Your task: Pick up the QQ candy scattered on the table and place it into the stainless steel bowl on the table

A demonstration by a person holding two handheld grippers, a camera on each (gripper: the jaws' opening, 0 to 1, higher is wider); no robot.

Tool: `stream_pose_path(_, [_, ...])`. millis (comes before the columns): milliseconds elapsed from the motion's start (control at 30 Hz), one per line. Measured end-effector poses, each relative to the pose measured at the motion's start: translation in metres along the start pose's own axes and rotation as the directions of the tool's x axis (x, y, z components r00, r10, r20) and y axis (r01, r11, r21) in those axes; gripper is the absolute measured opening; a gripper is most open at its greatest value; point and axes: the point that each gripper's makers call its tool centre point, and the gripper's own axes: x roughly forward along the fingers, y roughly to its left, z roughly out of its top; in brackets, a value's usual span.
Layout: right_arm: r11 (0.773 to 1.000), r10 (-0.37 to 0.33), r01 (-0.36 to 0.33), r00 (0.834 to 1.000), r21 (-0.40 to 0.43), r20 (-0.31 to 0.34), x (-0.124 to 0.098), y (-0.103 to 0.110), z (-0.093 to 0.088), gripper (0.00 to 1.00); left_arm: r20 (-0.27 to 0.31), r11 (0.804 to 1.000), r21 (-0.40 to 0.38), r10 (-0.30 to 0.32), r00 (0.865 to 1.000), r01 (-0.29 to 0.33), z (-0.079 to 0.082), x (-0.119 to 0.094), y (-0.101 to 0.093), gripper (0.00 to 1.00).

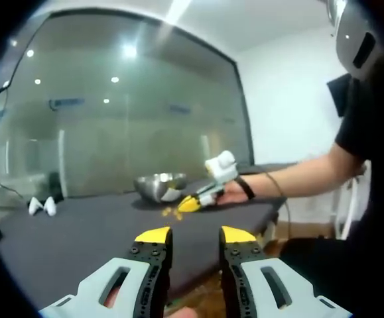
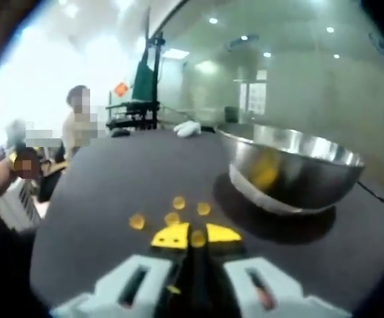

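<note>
**Between the Jaws: One QQ Candy Pinched, Several Loose Beside the Bowl**

Between the yellow tips of the right hand-held gripper (image 2: 193, 236) sits one QQ candy (image 2: 197, 239) — a small yellow disc, pinched at its edges with the jaws nearly pressed together on it. Just ahead lie four loose candies (image 2: 178, 203) on the dark table (image 2: 112, 179), close together and flat. The stainless steel bowl (image 2: 291, 169) stands near them to the right, upright, with yellow showing on its inner wall; whether that is candy or reflection cannot be told.

Handling, as a judgement: the pieces look light, small and soft, probably springy and somewhat slick. A gentle pinch across the rim seems best — hard pressure may squirt one out or deform it. The bowl is light and could slide if knocked.

The left hand-held gripper (image 1: 195, 236) hangs short of the table's near edge, jaws spread, holding nothing. Its view shows the right unit low over the table beside the bowl, held by the person's outstretched hand (image 1: 233, 192). Two small white items (image 1: 41, 206) rest at the far left of the table.
</note>
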Motion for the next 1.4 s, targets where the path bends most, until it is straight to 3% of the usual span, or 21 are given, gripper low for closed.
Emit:
stream_pose_path(367, [0.997, -0.024, 0.031, 0.994, -0.064, 0.102, -0.034, 0.0, 0.056, 0.09, 0.006, 1.0, 0.005, -0.012, 1.0, 0.012, 0.003, 0.005, -0.004, 0.3])
stream_pose_path(633, [0.992, -0.106, 0.115, 0.981, -0.053, 0.16, -0.044, -0.031, 0.091, 0.09, 0.016, 1.0, 0.004, -0.021, 1.0, 0.021, 0.005, 0.008, -0.01, 0.3])
stream_pose_path(800, [0.984, -0.177, 0.175, 0.962, 0.026, 0.207, -0.042, -0.052, 0.108, 0.09, 0.019, 1.0, 0.005, -0.022, 1.0, 0.022, 0.006, 0.007, -0.01, 0.3])
stream_pose_path(1133, [0.975, -0.222, 0.216, 0.955, 0.052, 0.195, -0.013, -0.076, 0.12, 0.09, 0.01, 1.0, 0.0, -0.011, 1.0, 0.011, 0.003, 0.006, -0.006, 0.3])
stream_pose_path(1400, [0.971, -0.234, 0.224, 0.961, 0.082, 0.15, 0.003, -0.086, 0.101, 0.1, 0.011, 1.0, -0.008, 0.02, 1.0, -0.02, 0.001, 0.001, 0.003, 0.29])
